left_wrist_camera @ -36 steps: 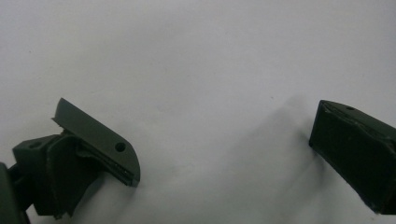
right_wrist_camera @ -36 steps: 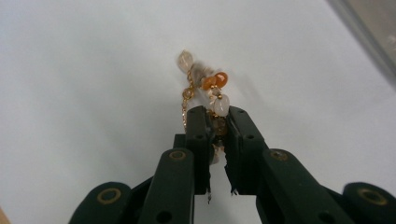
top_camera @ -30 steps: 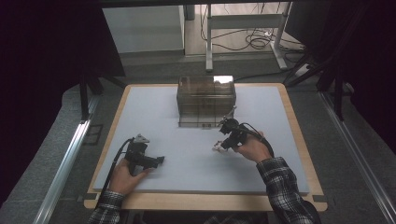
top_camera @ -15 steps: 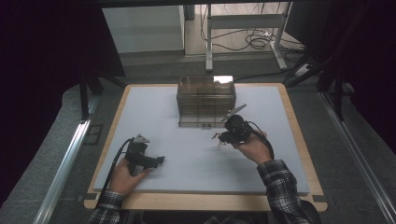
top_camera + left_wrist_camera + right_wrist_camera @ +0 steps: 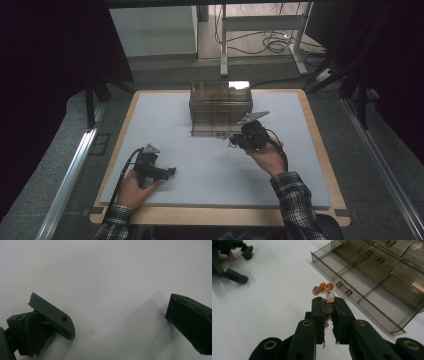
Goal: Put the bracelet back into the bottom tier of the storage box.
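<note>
Kept the left tongs (image 5: 170, 171) spread wide and empty at the near left of the table (image 5: 165, 115), low over the bare white surface, exactly where they lay a second before. Held the right tongs (image 5: 328, 302) pressed together on a bead cluster (image 5: 325, 289), orange and pale beads sticking up past the tips, the rest pinched between the pads. Carried that cluster a little farther from the person over the last second, off the open middle of the table and up to the front of the clear organizer box (image 5: 220, 100). Brought it just short of the pulled-out drawer (image 5: 364, 292), beside its near edge, not yet over a compartment. Judged from this: transport nearly finished, with a short move over a divided cell and a release left to do.
</note>
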The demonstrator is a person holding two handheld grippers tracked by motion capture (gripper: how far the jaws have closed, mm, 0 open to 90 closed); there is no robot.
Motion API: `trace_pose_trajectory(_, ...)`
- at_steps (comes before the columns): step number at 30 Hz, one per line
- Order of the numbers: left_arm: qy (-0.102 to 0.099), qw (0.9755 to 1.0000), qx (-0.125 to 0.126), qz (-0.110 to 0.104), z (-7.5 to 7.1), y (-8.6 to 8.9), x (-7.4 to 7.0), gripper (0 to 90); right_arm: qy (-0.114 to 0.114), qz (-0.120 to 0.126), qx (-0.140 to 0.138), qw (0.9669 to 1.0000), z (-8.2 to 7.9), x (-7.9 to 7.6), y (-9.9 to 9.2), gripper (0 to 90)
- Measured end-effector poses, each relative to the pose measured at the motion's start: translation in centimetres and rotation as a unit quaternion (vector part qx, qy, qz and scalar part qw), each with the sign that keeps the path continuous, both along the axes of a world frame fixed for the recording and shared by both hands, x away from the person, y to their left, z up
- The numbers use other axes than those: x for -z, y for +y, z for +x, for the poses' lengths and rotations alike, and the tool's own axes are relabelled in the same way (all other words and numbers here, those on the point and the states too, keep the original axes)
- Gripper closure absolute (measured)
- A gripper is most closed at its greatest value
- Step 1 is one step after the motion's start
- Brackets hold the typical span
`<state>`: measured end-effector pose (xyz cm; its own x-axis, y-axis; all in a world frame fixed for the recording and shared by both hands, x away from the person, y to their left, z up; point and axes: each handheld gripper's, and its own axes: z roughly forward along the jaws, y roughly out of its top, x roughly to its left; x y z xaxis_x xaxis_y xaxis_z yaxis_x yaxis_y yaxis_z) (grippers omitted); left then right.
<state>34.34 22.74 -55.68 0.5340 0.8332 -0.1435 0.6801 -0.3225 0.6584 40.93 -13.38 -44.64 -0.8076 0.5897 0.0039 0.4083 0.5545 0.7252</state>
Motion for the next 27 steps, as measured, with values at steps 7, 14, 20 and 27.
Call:
trace_pose_trajectory(7,0.001,1.0,0.0,0.001,0.0,0.0,0.0,0.0,-0.014,0.027,0.01,0.9995,0.4,0.2,0.3,78.9)
trace_pose_trajectory(14,0.001,1.0,0.0,0.001,0.0,0.0,0.0,0.0,-0.023,0.04,0.014,0.9988,0.9,0.3,0.9,78.9)
trace_pose_trajectory(20,0.002,1.0,0.003,0.003,0.0,0.0,0.0,0.0,-0.033,0.052,0.017,0.998,1.5,0.4,1.5,78.9)
trace_pose_trajectory(27,0.002,1.0,0.002,0.002,0.0,0.0,0.0,0.0,-0.043,0.061,0.02,0.997,2.1,0.1,2.1,78.9)
